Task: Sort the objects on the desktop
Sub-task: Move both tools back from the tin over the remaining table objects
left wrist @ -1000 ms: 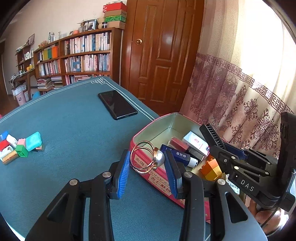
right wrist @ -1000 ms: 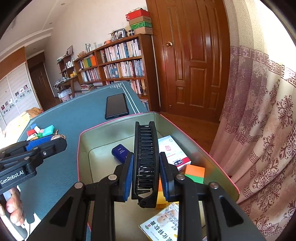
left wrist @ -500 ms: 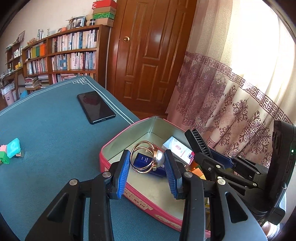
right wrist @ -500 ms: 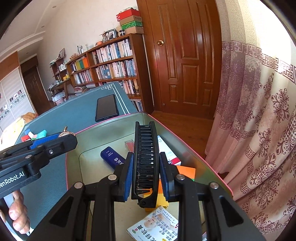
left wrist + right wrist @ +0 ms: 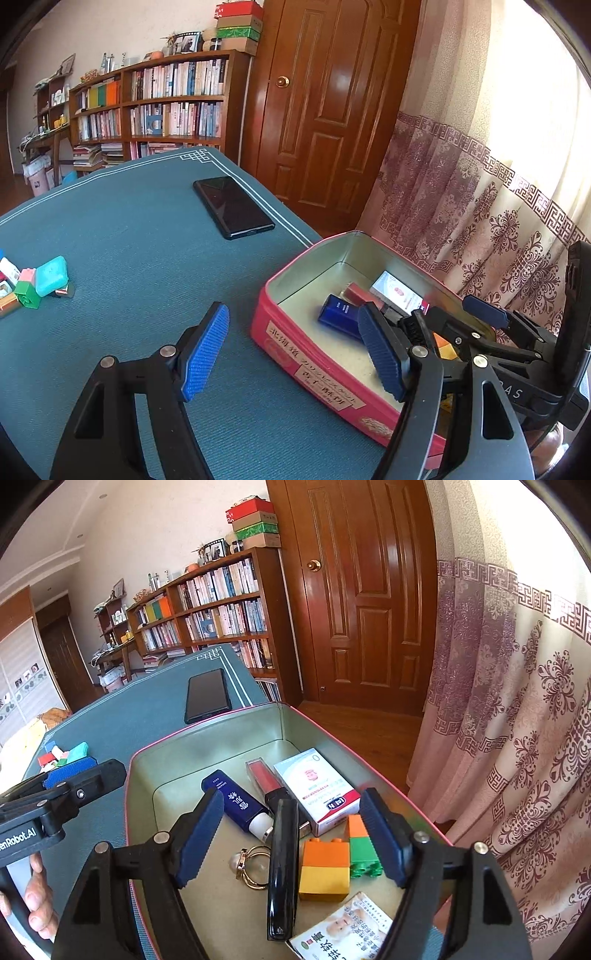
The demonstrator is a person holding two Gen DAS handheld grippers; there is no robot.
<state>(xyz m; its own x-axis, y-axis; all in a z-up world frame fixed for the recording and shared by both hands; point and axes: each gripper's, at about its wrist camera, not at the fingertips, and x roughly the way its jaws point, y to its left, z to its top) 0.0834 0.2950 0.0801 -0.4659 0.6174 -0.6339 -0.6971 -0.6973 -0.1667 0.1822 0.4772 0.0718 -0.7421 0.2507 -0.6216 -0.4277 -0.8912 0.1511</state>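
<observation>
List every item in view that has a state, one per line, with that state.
Left claw: jaws opening, nothing between them.
Right claw: jaws opening, comb lying loose between them.
Tin box: lidless, partly filled.
Black comb: folded, lying in the tin.
Gold rings: lying in the tin beside the comb.
Phone: screen dark, flat on the table.
Door: shut.

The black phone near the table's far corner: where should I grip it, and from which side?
Grip the black phone across its narrow width, on the two long edges near the middle. It lies flat, screen up, so come down from above with the hand-held gripper fingers straddling it. The side toward the table edge looks clear, though the thin profile may make purchase difficult.
</observation>
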